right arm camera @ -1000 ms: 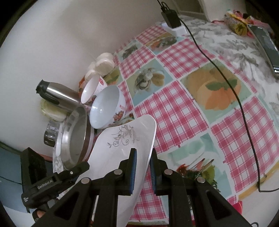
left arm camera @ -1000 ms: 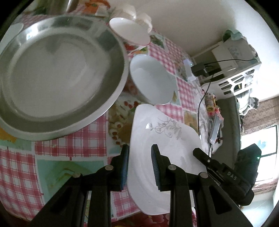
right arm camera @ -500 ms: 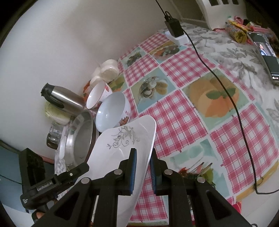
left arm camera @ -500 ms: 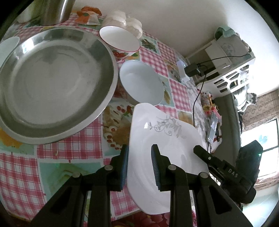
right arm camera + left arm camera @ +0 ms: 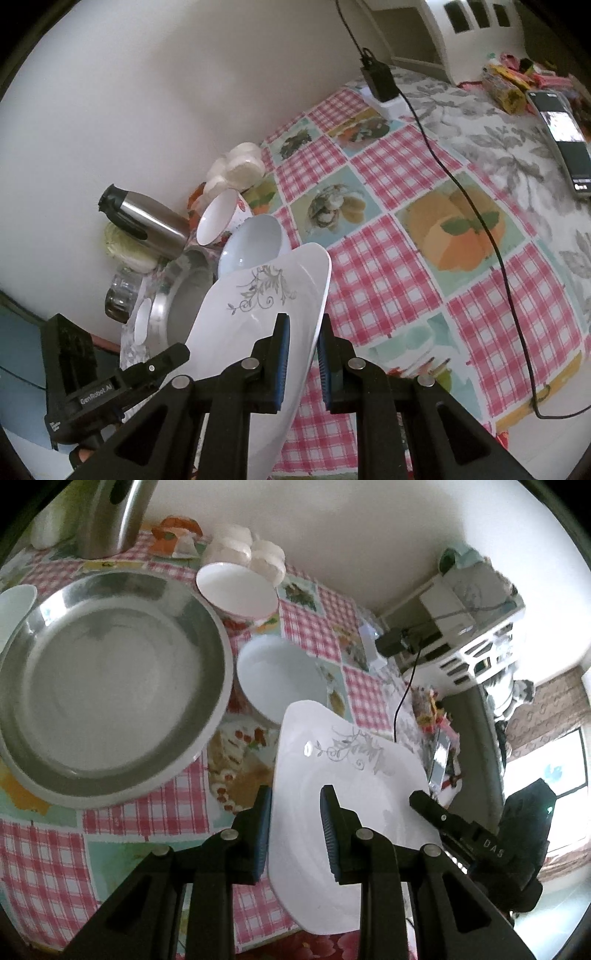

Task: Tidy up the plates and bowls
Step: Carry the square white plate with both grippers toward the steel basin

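White glazed square plate with a grey floral print (image 5: pixel 343 794), lower centre of frame: my left claw (image 5: pixel 295 830) and right claw (image 5: pixel 301 363) pinch opposite rims. Slick, breakable stuff, so I'd grip the edges firmly.

Both cameras sit just behind their jaws, tilted down at the worktop (image 5: pixel 155 812) from close by. The left view faces the steel basin (image 5: pixel 107 686) and far wall; the right view looks leftward along the wall. Both share the plate (image 5: pixel 347 786) (image 5: pixel 258 317), bowls and basin.
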Motion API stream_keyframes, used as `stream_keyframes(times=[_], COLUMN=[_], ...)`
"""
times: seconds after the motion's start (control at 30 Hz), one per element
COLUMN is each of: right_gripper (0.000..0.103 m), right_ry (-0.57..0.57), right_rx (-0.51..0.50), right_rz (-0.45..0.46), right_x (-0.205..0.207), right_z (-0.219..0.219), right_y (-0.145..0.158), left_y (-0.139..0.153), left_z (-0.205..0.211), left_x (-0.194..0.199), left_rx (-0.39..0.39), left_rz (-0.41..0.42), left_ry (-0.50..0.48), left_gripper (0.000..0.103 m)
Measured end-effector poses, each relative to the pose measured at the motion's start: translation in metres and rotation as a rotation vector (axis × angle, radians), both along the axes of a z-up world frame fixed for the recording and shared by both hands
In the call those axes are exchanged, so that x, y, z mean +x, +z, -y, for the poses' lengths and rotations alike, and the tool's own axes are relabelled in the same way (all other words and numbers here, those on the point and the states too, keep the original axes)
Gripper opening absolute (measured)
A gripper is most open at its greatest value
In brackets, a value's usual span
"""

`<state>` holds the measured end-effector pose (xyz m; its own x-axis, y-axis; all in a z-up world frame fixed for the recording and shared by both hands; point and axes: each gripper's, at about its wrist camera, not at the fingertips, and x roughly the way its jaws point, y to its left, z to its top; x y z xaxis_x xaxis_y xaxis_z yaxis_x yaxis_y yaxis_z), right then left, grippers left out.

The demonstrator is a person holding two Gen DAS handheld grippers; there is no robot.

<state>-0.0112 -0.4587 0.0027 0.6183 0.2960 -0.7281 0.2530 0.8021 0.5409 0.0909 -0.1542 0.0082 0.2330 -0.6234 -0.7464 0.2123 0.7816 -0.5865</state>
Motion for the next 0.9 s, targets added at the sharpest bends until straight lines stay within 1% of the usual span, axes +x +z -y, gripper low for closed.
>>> stream_keyframes(times=[0.3, 0.43, 0.5, 0.53, 0.63, 0.9], right_gripper=[0.015, 0.015, 0.015, 0.019, 0.019, 0.019], right_ry=[0.043, 0.06, 0.068, 0.074, 0.086, 0.116], right_rx=[-0.034, -0.026, -0.03, -0.029, -0.028, -0.033], right_rz=[0.006, 0.011, 0.009, 0.011, 0.007, -0.004], right_x=[0.033, 0.053, 0.062, 0.066, 0.08, 0.114], right_z=[-0.022, -0.032, -0.039, -0.043, -0.054, -0.078], right_y=[0.022, 0.027, 0.029, 0.029, 0.028, 0.022], left_y=[0.012, 0.012, 0.014, 0.014, 0.013, -0.002], left_z=[-0.025, -0.041, -0.047, -0.05, -0.061, -0.092], left_x=[0.024, 0.039, 0.047, 0.05, 0.059, 0.089], left_rx=[-0.078, -0.122, -0.125, -0.126, -0.14, -0.206], left_rz=[0.02, 0.014, 0.02, 0.023, 0.022, -0.021], left_ry=[0.085, 0.126, 0.143, 0.148, 0.171, 0.234], left_gripper=[0.027, 0.027, 0.027, 0.027, 0.027, 0.027])
